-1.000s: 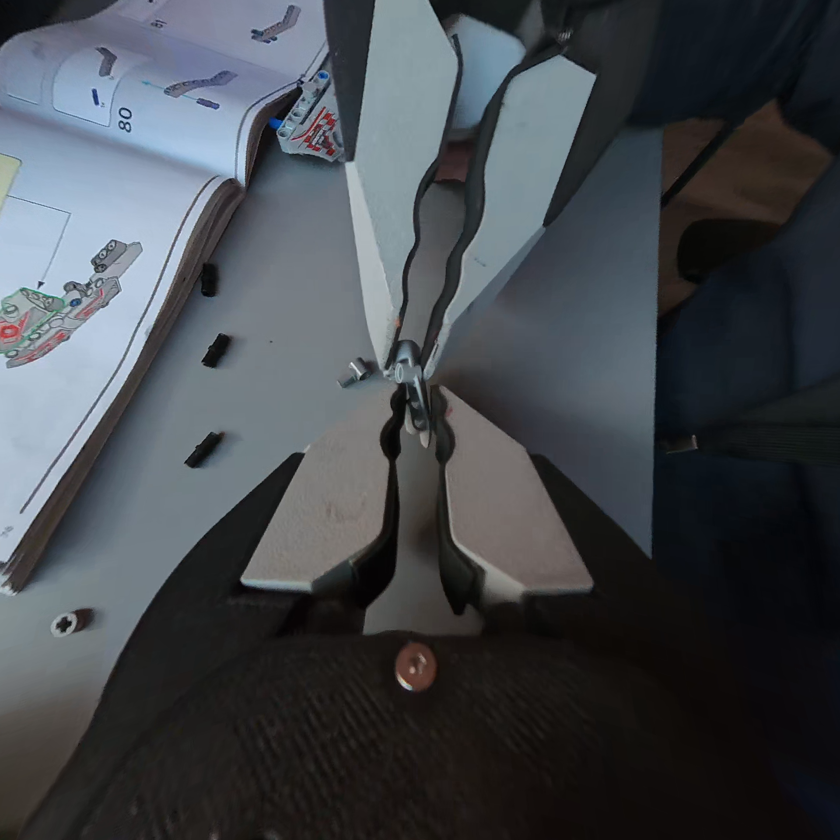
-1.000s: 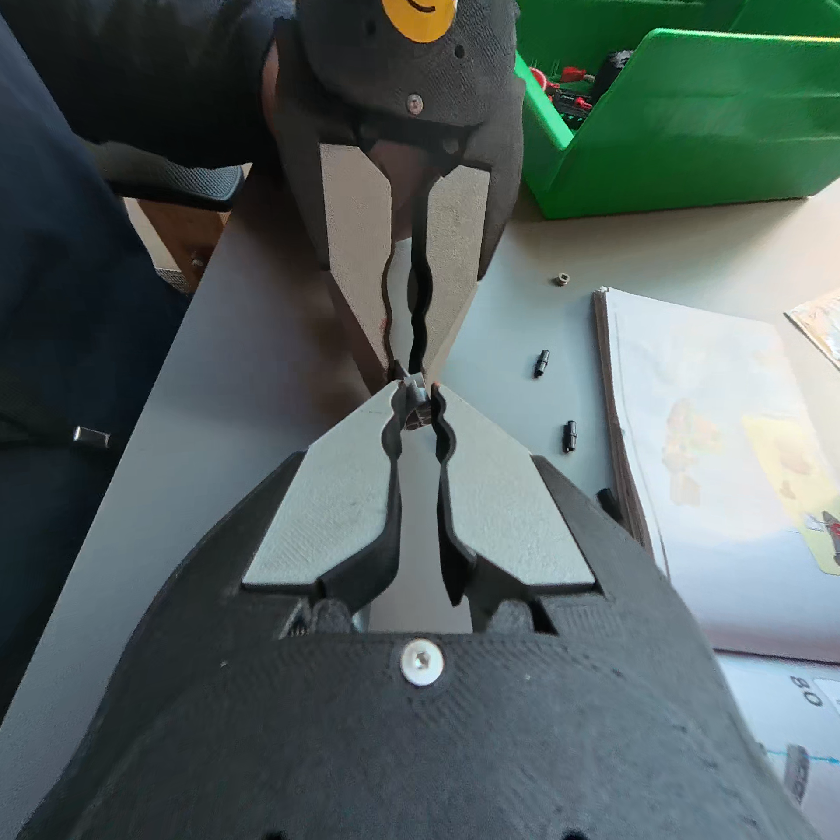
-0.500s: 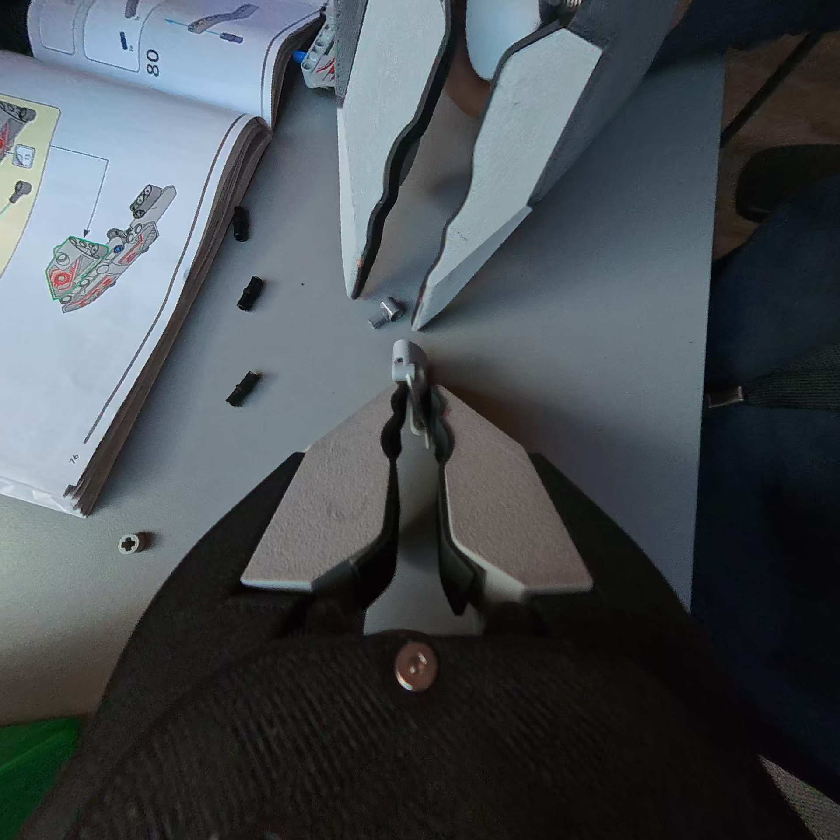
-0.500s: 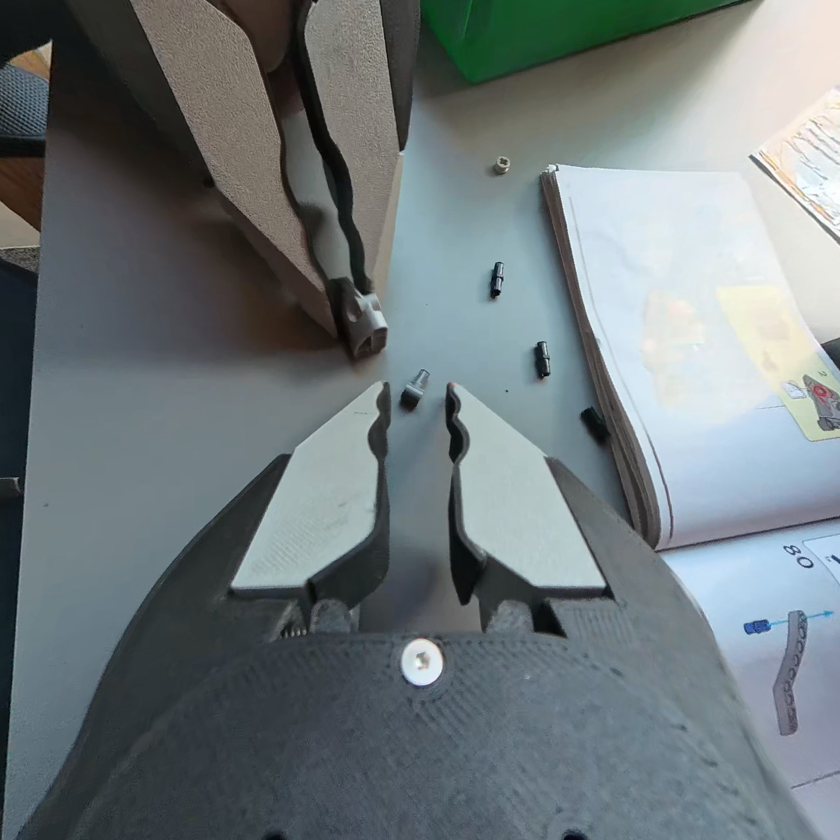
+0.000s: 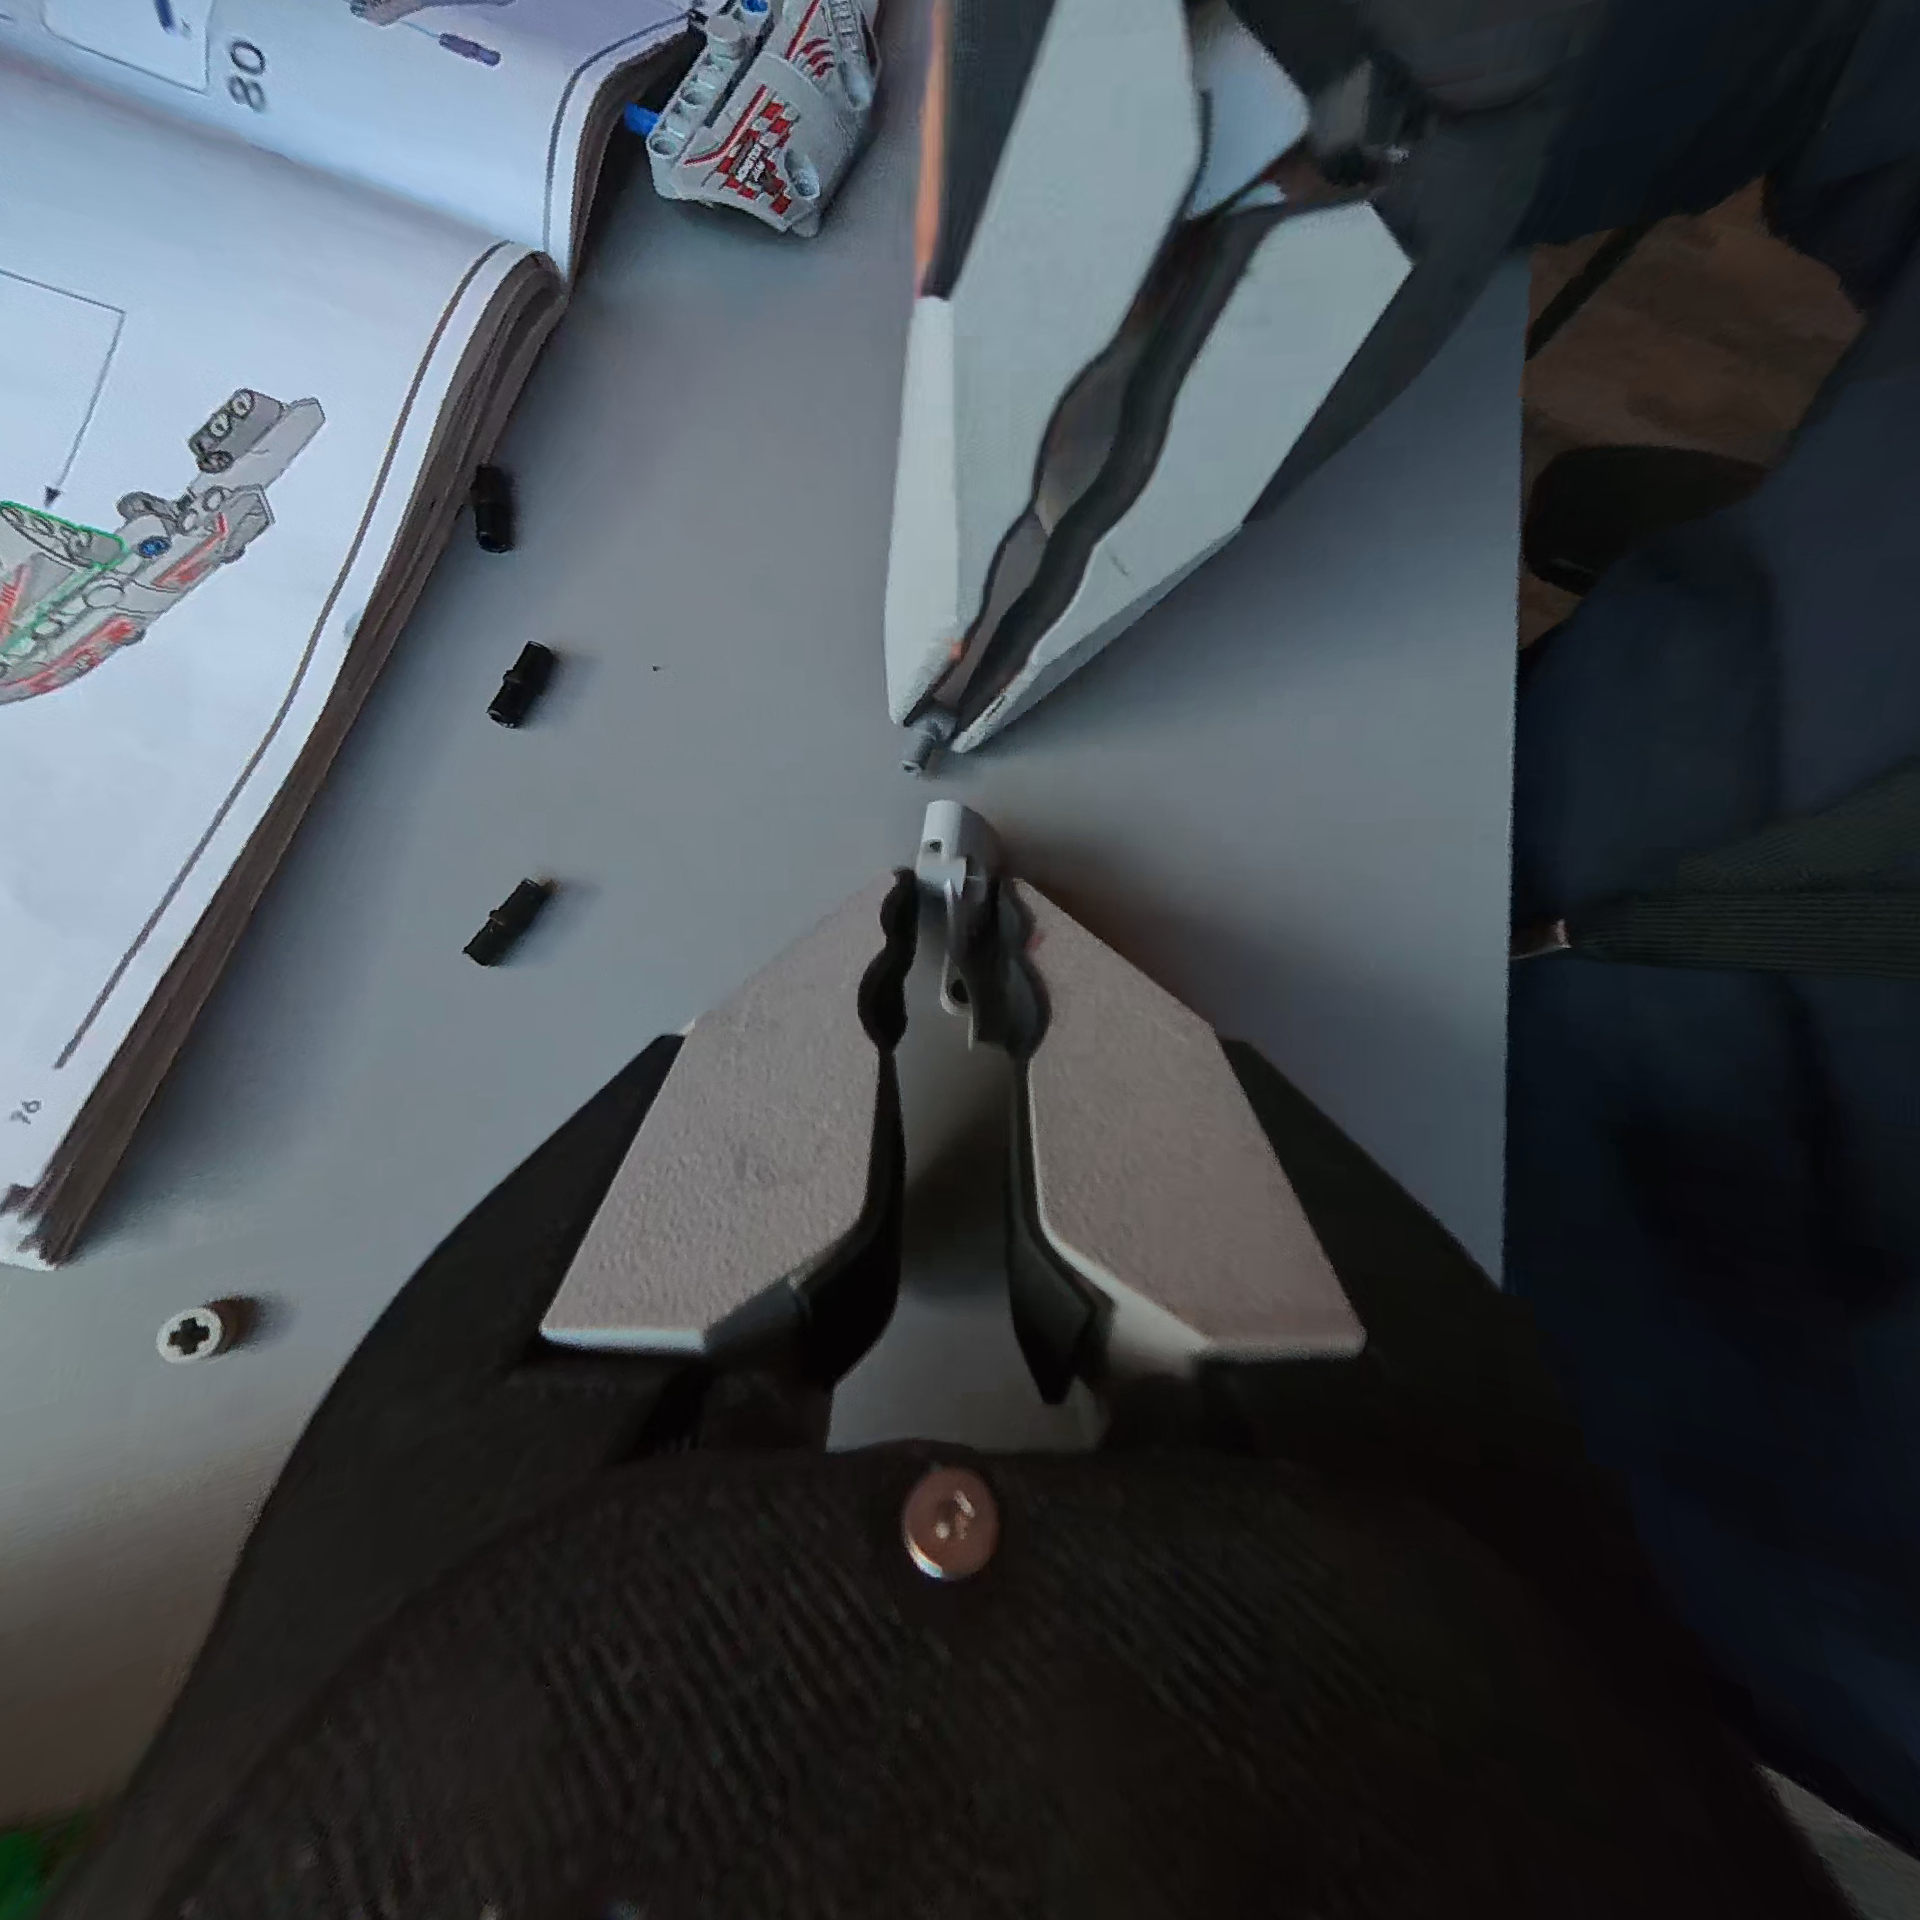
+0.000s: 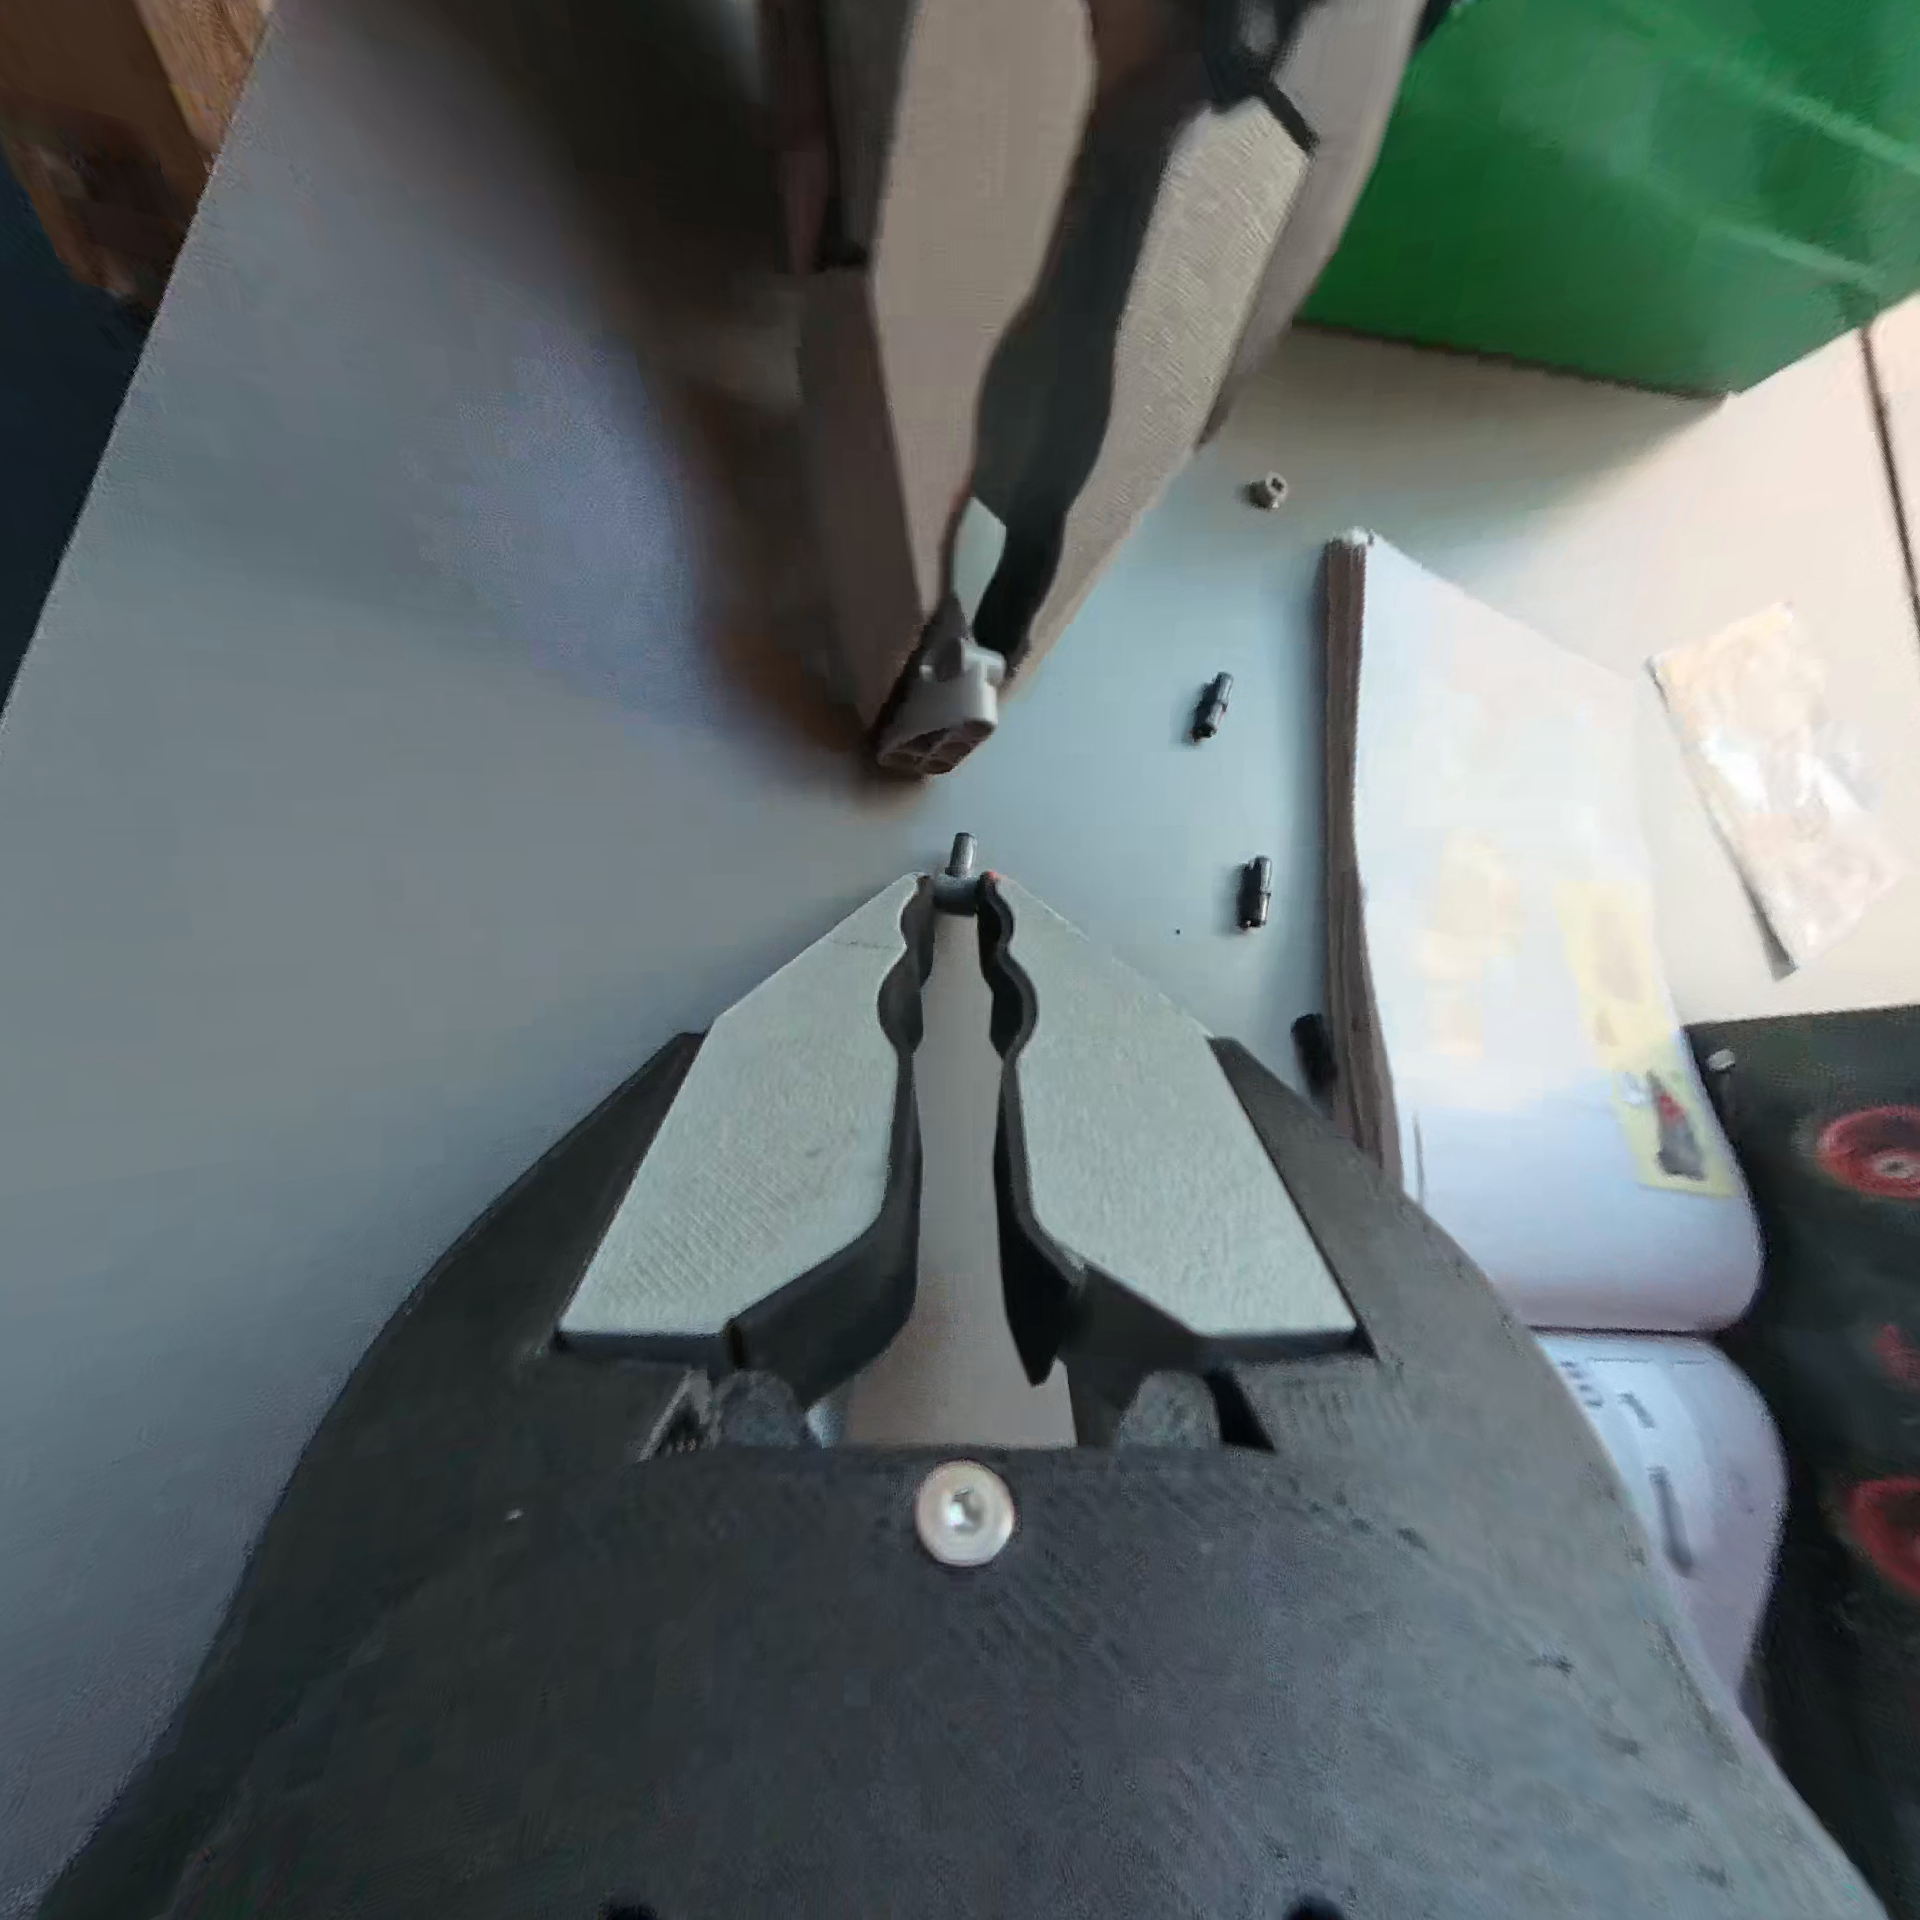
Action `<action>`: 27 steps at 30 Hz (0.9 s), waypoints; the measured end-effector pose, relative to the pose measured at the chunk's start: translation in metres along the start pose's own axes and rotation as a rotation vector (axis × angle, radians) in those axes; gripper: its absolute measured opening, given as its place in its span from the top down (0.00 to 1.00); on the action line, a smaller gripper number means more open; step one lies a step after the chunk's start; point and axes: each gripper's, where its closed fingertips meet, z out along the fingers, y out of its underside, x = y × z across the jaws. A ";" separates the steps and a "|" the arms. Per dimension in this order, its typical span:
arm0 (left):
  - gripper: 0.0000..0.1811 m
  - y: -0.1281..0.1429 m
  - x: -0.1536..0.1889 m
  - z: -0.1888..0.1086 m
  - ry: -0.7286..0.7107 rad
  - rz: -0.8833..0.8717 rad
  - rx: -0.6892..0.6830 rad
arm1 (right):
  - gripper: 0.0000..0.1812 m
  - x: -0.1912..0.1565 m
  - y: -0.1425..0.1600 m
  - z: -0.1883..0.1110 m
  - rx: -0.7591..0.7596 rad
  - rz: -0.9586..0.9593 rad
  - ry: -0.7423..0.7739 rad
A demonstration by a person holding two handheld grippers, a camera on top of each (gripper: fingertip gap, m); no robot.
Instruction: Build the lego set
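My left gripper (image 5: pixel 956 896) is shut on a light grey connector (image 5: pixel 951 857) whose end sticks out past the fingertips. My right gripper (image 6: pixel 958 885) is shut on a small grey pin (image 6: pixel 961 862), which points forward. In the left wrist view the right gripper (image 5: pixel 935 717) comes in from above with the pin (image 5: pixel 923 750) a short gap from the connector. In the right wrist view the left gripper (image 6: pixel 940 675) holds the connector (image 6: pixel 940 722) just beyond the pin. They are apart.
An open instruction book (image 5: pixel 156 520) lies on the grey table (image 5: pixel 727 623). Three black pins (image 5: pixel 517 684) lie beside it, with a tan bush (image 5: pixel 203 1332) nearer. A grey-and-red assembly (image 5: pixel 764 114) sits by the book. A green bin (image 6: pixel 1621 187) stands behind. My left and right fingertips are right by each other.
The right gripper let go of the connector, opened over the small grey pin on the table, then shut on it. It now holds the pin facing the connector.
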 end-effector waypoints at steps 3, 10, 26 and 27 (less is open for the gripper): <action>0.94 -0.005 -0.002 -0.003 0.102 -0.128 0.035 | 0.98 0.003 -0.006 -0.004 -0.009 -0.183 0.101; 0.96 -0.023 0.011 -0.025 0.393 -0.297 0.186 | 0.98 0.000 -0.030 -0.017 0.011 -0.396 0.275; 0.96 -0.003 0.022 -0.001 0.529 -0.431 -0.086 | 0.98 -0.013 -0.015 -0.010 -0.073 -0.578 0.310; 0.96 -0.003 0.024 0.000 0.541 -0.442 -0.093 | 0.98 -0.014 -0.013 -0.009 -0.083 -0.587 0.308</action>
